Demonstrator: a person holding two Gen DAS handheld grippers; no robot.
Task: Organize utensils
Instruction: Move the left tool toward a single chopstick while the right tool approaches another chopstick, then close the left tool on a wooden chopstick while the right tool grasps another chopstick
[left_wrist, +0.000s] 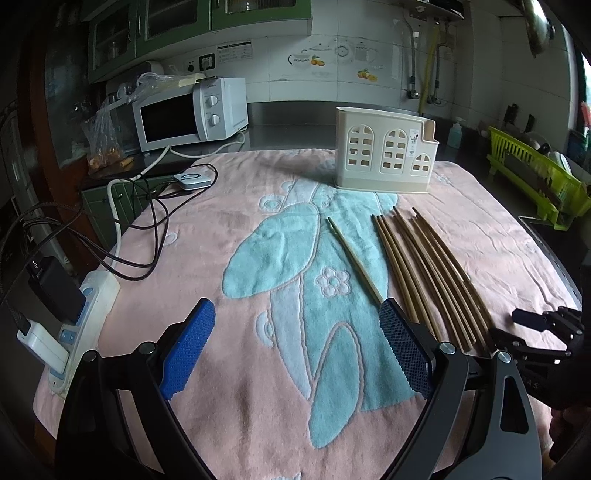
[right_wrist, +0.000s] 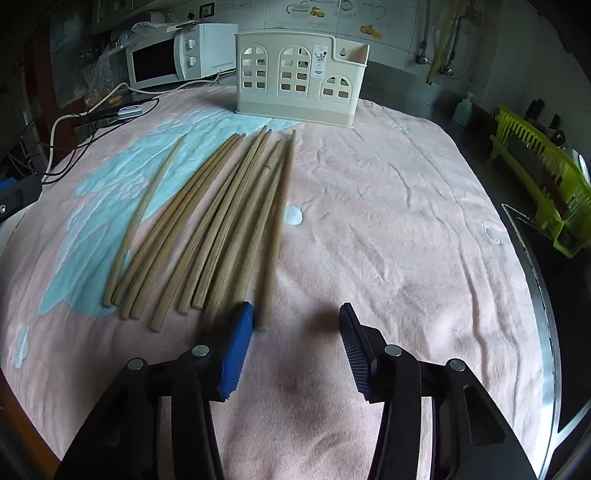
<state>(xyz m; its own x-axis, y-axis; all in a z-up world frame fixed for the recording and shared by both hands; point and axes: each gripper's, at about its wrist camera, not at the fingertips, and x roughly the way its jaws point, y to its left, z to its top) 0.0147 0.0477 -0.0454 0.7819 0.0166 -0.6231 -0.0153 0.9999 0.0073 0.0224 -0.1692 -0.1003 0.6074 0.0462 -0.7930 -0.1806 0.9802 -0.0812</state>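
Chopsticks (right_wrist: 207, 229) lie fanned on the pink towel (right_wrist: 388, 221), in front of the cream holder (right_wrist: 301, 79) (standing near the towel's far edge). Right hand-held gripper (right_wrist: 297, 325): fingers spread, empty, just beside the chopsticks' near ends; bare towel stretches rightward. Left hand-held gripper (left_wrist: 297, 317): spread, empty.

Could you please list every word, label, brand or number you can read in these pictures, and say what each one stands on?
None can be read with confidence.
Sticker on the utensil holder: print too small.
Brand mark on the microwave: blurred.
Notice on the wall tiles: lines too small.
Fruit decals on the tiles: pictures, no legible words.
Letters on the right gripper: partly hidden, unclear.
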